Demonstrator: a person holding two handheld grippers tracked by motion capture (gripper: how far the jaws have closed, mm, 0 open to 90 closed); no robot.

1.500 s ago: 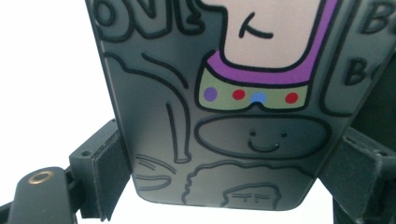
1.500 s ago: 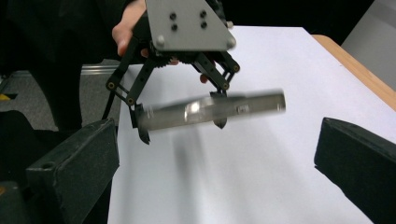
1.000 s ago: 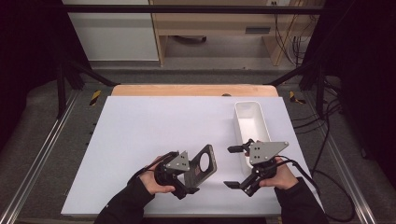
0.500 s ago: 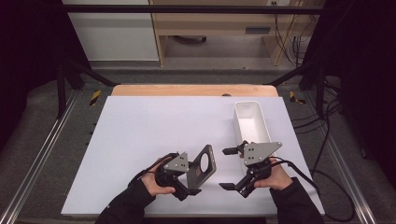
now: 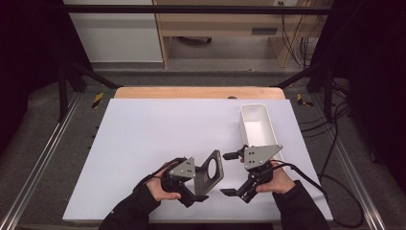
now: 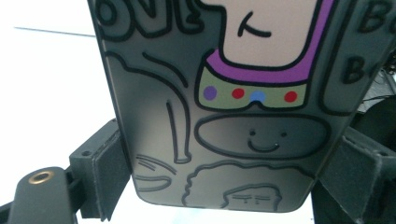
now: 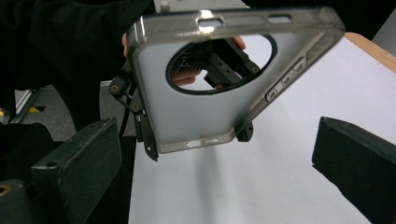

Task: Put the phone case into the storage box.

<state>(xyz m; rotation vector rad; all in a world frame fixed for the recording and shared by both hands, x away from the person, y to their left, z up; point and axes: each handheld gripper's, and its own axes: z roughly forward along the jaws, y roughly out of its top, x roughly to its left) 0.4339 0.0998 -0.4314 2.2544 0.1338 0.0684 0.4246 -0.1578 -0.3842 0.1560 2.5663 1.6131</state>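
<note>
High view: left gripper (image 5: 203,184) clamps phone case (image 5: 210,171), tilted upright; right gripper (image 5: 234,173) just beside, jaws apart, empty.
Left gripper view: case (image 6: 224,116) wedged between pads.
Right gripper view: case (image 7: 210,93) ahead of spread jaws, untouched.

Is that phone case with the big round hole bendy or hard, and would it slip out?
The phone case is probably light and a little bendy: it is a thin empty shell with a big round cutout. Its walls look smooth and glossy, so it may be slippery. The left gripper holds it by its side edges, off the table, and it keeps its shape.
</note>
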